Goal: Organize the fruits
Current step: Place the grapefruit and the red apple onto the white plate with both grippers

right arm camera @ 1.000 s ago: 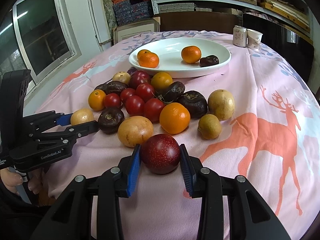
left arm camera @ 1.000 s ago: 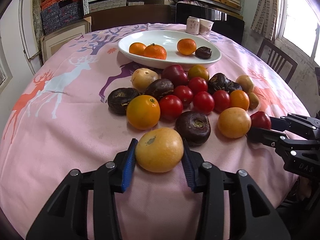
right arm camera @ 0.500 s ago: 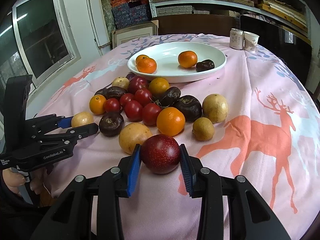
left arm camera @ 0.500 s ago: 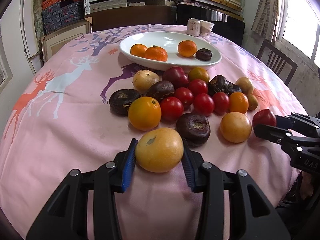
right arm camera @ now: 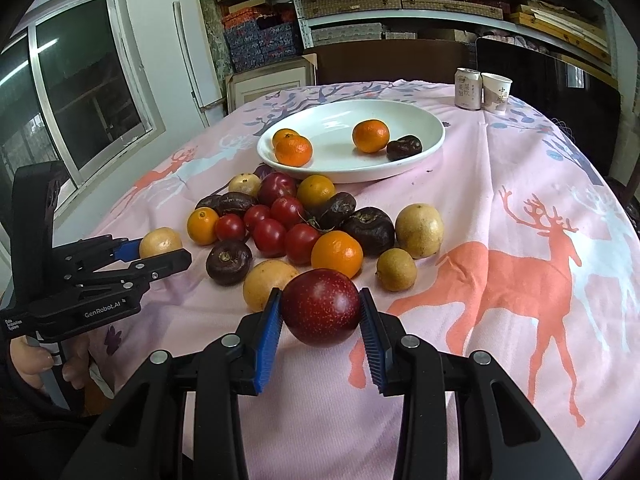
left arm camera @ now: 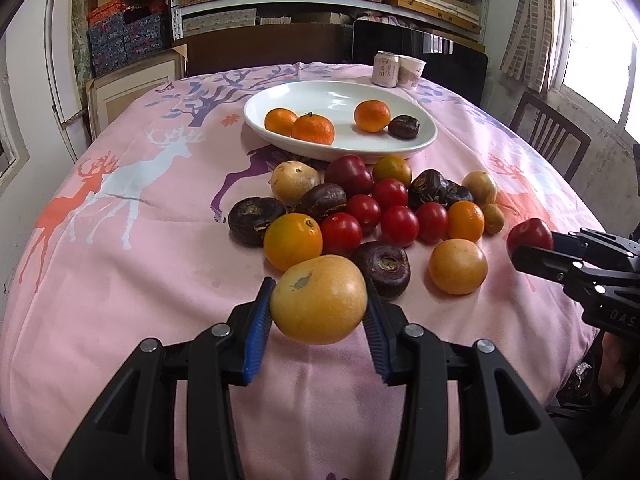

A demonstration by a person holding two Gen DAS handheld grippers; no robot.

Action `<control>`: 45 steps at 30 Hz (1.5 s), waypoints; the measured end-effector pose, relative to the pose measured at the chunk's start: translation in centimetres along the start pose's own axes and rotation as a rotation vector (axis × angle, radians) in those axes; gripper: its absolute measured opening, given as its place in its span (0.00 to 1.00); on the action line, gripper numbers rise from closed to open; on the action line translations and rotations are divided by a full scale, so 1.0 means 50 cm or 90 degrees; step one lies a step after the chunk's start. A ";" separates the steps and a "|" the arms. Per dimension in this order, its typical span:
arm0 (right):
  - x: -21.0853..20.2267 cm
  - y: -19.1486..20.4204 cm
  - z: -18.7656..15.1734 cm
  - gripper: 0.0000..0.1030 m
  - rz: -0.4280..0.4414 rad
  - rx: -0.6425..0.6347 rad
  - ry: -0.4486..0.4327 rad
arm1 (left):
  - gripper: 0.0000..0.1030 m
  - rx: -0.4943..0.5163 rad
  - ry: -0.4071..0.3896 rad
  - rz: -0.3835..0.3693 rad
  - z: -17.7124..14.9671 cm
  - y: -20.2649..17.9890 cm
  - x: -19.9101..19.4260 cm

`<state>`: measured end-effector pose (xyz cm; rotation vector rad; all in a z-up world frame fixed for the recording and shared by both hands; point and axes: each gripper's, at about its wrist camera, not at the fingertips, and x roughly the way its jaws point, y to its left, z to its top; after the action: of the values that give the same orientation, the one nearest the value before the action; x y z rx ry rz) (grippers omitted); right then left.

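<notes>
Pink cloth printed with orange, white and purple deer (left arm camera: 120, 288) covers the round table. Toward its far side sits a wide white oval ceramic dish (left arm camera: 416, 142), holding three small orange mandarins (left arm camera: 313, 129) and one dark brown wrinkled fruit (left arm camera: 404, 126). Just in front of the dish lies a loose heap of fruit (right arm camera: 296, 224) — red cherry tomatoes, dark purple-brown rounds, pale yellow rounds and oranges, most touching one another. Behind the dish stand a pale drink can (right arm camera: 468, 89) and a white paper cup (right arm camera: 496, 92), side by side.

At the near edge of the heap, the left gripper (left arm camera: 318, 320) has its blue ribbed pads clamped on a round yellow-orange fruit (left arm camera: 319, 299). The right gripper (right arm camera: 320, 320) is likewise closed on a dark red speckled plum (right arm camera: 321, 306) — both pads press its sides.
</notes>
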<state>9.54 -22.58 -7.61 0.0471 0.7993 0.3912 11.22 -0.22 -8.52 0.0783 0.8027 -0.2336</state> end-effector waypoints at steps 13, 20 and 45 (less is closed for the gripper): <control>-0.061 -0.080 0.135 0.37 -0.013 0.037 -0.092 | 0.40 0.009 -0.045 -0.003 0.142 0.019 -0.022; 0.043 -0.134 0.269 0.37 -0.011 0.061 -0.079 | 0.40 0.008 -0.036 -0.036 0.307 -0.012 0.078; 0.063 -0.110 0.185 0.64 -0.007 0.053 -0.050 | 0.86 0.008 -0.043 0.008 0.280 0.018 0.074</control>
<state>19.84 -25.57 -4.31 0.1354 0.7386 0.3431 23.73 -2.23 -1.48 0.0874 0.7333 -0.2288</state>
